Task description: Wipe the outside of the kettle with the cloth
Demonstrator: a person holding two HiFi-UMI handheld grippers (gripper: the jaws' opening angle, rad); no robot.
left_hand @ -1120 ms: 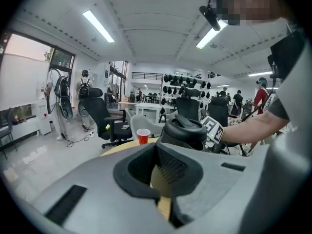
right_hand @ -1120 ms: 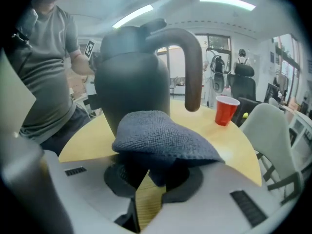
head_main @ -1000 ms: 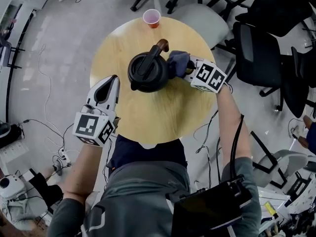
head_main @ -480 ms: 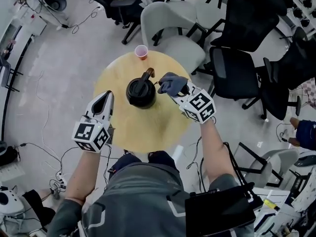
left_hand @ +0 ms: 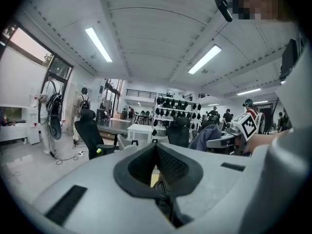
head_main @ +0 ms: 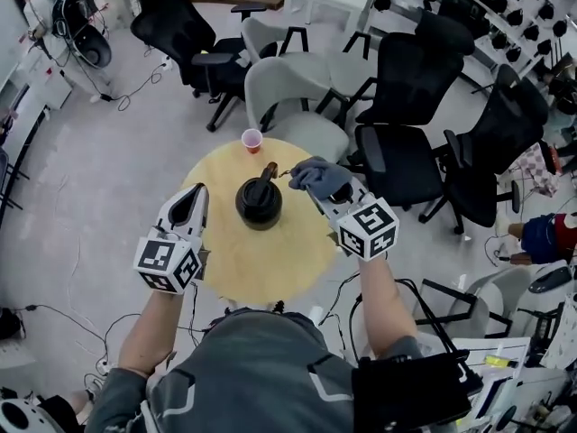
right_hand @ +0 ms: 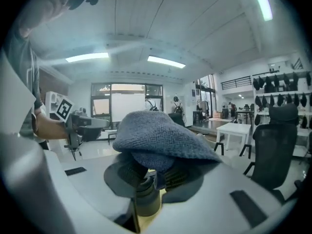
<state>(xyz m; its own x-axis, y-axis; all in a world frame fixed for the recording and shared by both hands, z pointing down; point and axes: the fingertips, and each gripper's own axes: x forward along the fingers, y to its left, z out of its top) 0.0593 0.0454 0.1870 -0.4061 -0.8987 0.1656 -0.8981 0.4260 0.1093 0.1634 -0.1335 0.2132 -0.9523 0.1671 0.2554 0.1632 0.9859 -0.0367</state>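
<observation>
Head view: my right claw [head_main: 315, 186] grips the bunched cloth [head_main: 320, 174] just right of the kettle [head_main: 259, 204]; I cannot tell whether they touch. The kettle stands upright near the middle of the table [head_main: 261, 264], and a cup [head_main: 251, 140] sits at the far edge. My left claw [head_main: 187, 204] hangs over the left edge, apart from the kettle. Left gripper view shows its jaws together with nothing between them. Right gripper view shows jaws clamped on the cloth.
</observation>
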